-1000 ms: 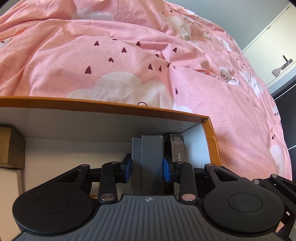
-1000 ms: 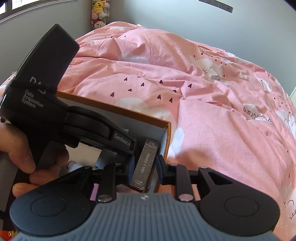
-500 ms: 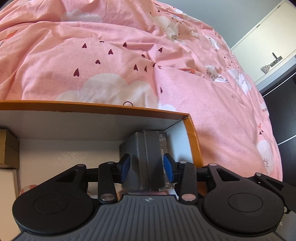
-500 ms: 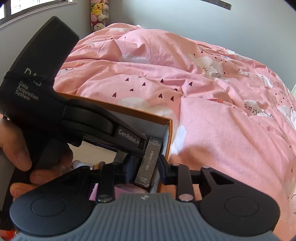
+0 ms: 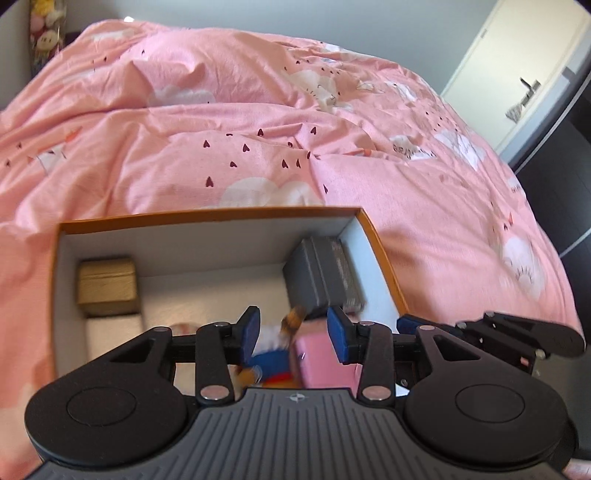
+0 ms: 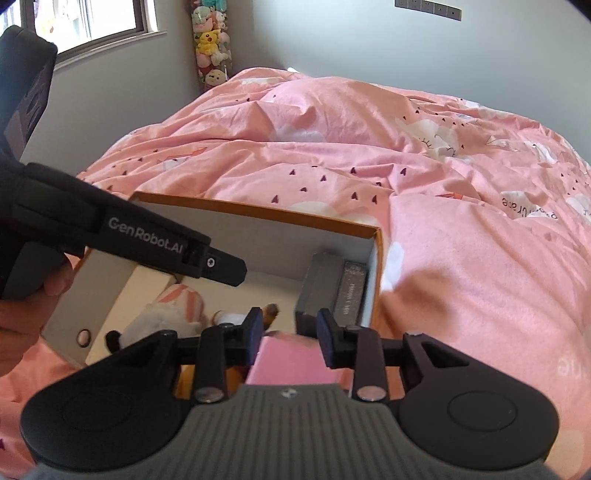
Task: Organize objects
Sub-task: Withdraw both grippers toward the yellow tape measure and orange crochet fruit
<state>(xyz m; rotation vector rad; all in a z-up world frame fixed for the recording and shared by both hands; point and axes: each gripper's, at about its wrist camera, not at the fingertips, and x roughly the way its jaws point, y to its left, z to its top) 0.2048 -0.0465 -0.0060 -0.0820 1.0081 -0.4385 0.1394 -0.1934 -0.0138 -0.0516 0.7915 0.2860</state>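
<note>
Grey box [image 5: 317, 277] and slim dark card box [image 6: 351, 291] stand side by side in the far right corner of the orange box [image 5: 207, 216] on the bed [image 5: 258, 129]; judged placed. Left hand-held gripper [image 5: 293, 334] and right hand-held gripper [image 6: 290, 330]: spread, empty, jaws lately opened. Plush toy [image 6: 162, 317], pink box [image 6: 295, 363], brown box [image 5: 107, 286] also inside; remaining work unclear.

A bed with a pink duvet [image 6: 369, 155] fills the room. Grey walls [image 6: 332, 37] stand behind, a window [image 6: 92, 22] at the left, a white door [image 5: 517, 85] at the right.
</note>
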